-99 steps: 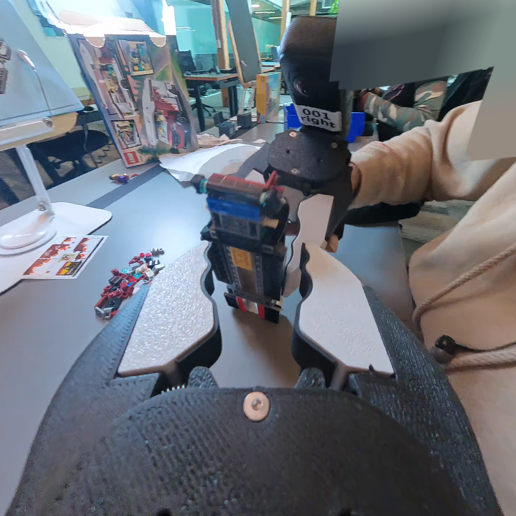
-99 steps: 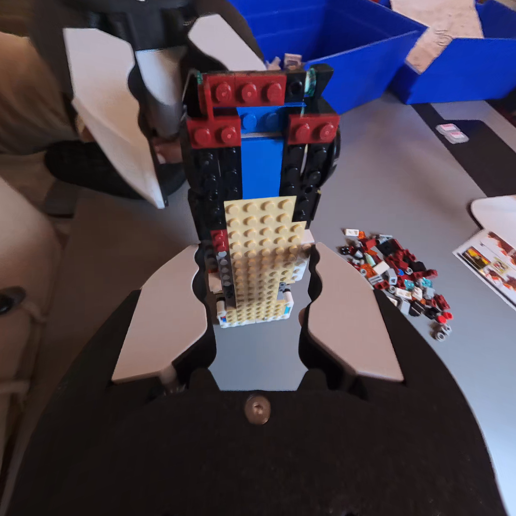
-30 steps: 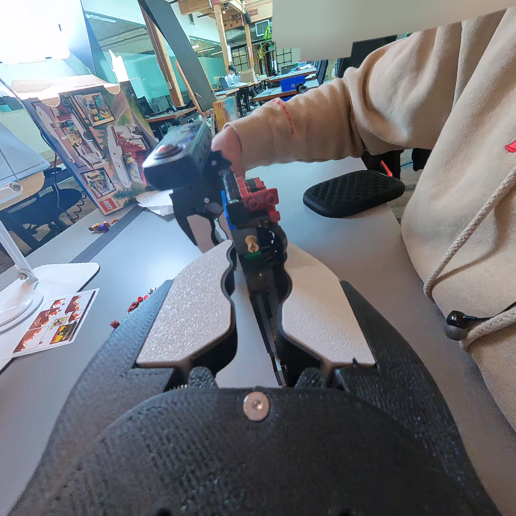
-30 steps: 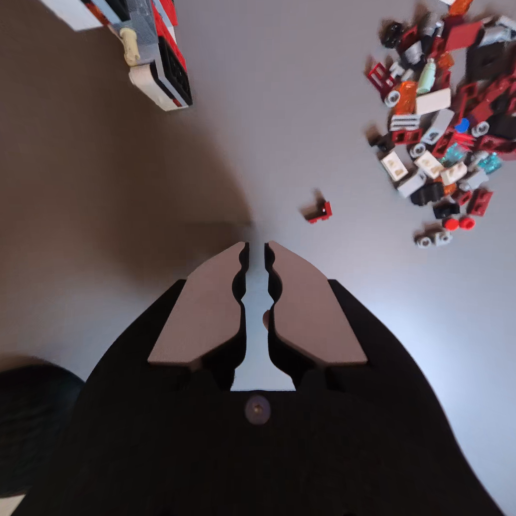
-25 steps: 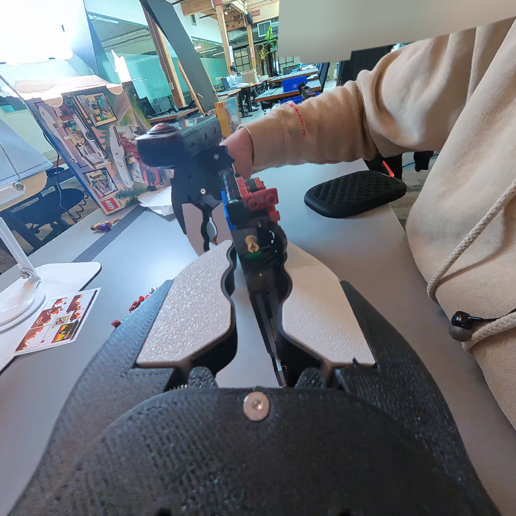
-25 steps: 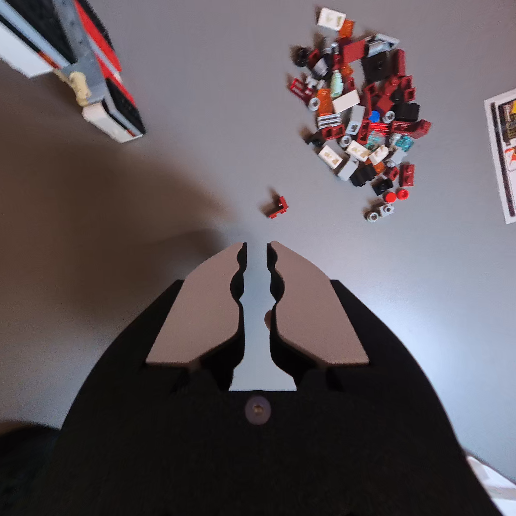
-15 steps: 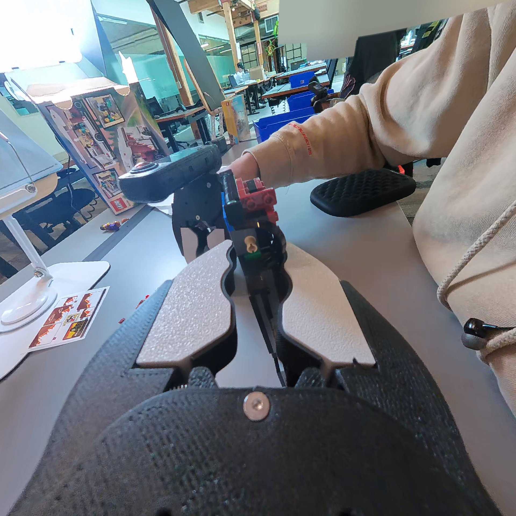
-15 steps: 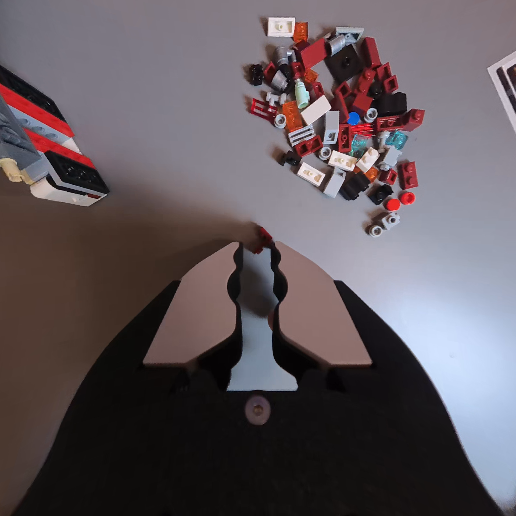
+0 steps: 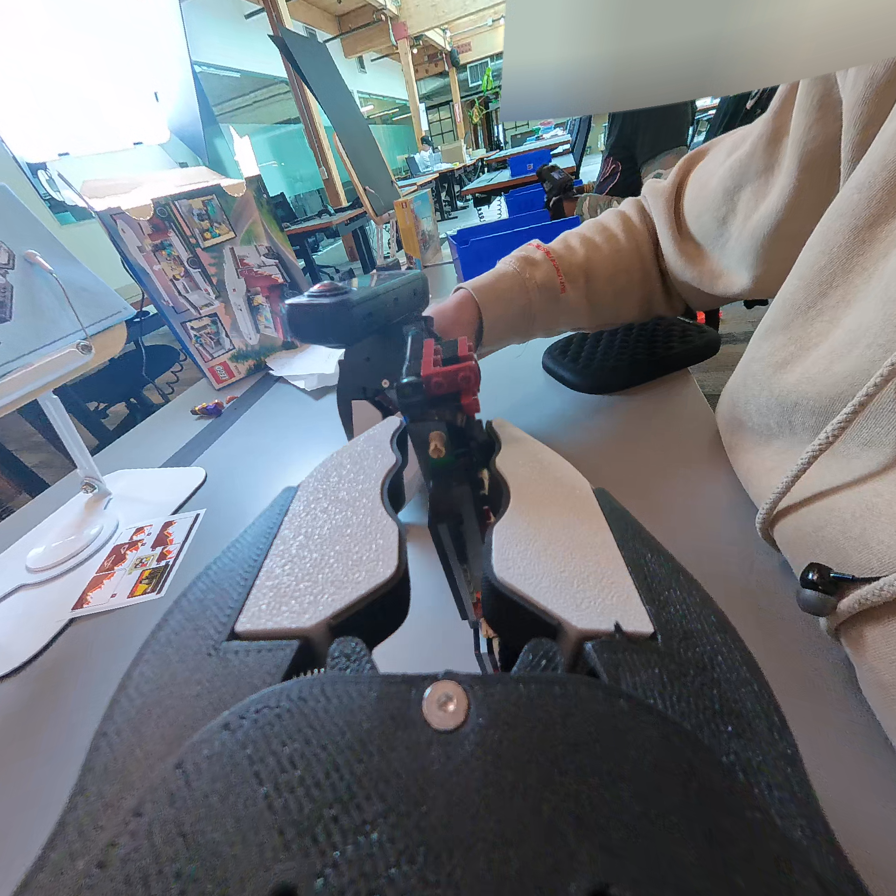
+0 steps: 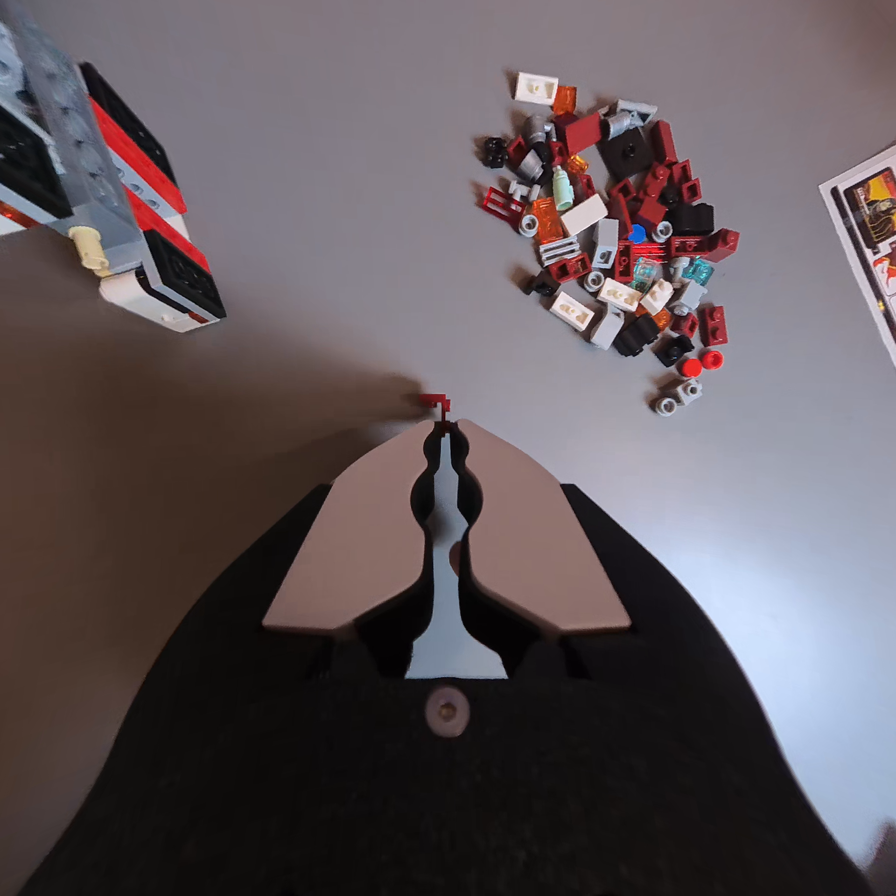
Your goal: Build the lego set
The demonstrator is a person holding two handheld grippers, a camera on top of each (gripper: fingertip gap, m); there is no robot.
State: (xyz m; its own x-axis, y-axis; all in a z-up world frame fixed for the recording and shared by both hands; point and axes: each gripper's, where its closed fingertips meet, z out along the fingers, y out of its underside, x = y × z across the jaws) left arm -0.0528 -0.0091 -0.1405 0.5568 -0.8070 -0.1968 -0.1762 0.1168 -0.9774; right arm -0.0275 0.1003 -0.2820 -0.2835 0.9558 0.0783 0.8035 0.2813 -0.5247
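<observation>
Since a second ago my right gripper (image 10: 444, 425) has dropped to the grey table (image 10: 339, 145) and pinched a small red bracket (image 10: 438, 403) by one thin edge; its other leg juts leftward beyond the tips. That hold looks slight to me, so the piece could twist or flick away. My left gripper (image 9: 448, 431) clamps the dark brick model (image 9: 448, 388) edge-on, long axis running away from me, red bricks at the far end. Farther right, toward the table's edge, lie the loose brick pile (image 10: 625, 232) and a sticker sheet (image 10: 868, 232).
</observation>
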